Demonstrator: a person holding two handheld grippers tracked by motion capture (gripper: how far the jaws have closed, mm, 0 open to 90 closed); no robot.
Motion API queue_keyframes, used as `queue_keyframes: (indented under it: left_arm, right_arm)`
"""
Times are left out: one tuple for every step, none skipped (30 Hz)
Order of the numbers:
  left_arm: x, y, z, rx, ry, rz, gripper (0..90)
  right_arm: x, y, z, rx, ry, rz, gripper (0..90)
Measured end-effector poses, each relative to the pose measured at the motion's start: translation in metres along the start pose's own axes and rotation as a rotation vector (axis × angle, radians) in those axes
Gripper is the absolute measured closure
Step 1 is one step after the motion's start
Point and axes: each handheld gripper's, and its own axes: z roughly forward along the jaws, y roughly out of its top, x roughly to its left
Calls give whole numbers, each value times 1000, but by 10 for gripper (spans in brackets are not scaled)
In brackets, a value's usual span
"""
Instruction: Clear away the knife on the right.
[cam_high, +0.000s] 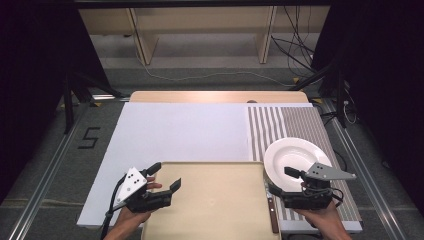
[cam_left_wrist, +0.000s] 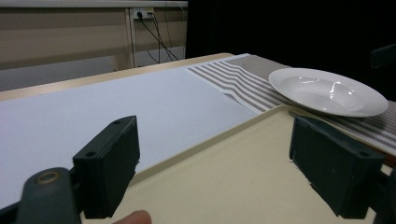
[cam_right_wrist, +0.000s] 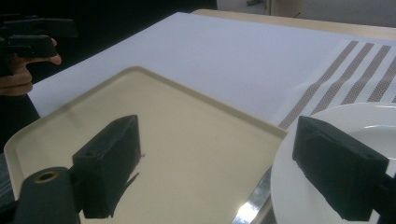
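A beige tray lies empty at the table's near edge. Right of it a white deep plate rests on a striped placemat. A knife with a brown handle lies between the tray and the plate. My left gripper hovers open over the tray's left corner, holding nothing. In its own view the left gripper faces the tray rim and the plate. My right gripper is open over the plate's near edge. The right gripper spans the tray rim, the knife blade and the plate.
A white sheet covers the wooden table's left and middle. The placemat rises in a fold near the sheet's edge. The person's other hand with the left gripper shows at the far left in the right gripper view. Cables lie on the floor behind.
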Motion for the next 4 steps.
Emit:
queue_keyframes:
  left_arm:
    - [0, 0, 0, 0, 0, 0, 160]
    - [0, 0, 0, -1, 1, 1, 160]
    - [0, 0, 0, -1, 1, 1, 160]
    - [0, 0, 0, -1, 1, 1, 159]
  right_arm:
    - [0, 0, 0, 0, -1, -1, 163]
    - [0, 0, 0, -1, -1, -1, 163]
    - [0, 0, 0, 0, 0, 0, 163]
    - [0, 0, 0, 0, -1, -1, 163]
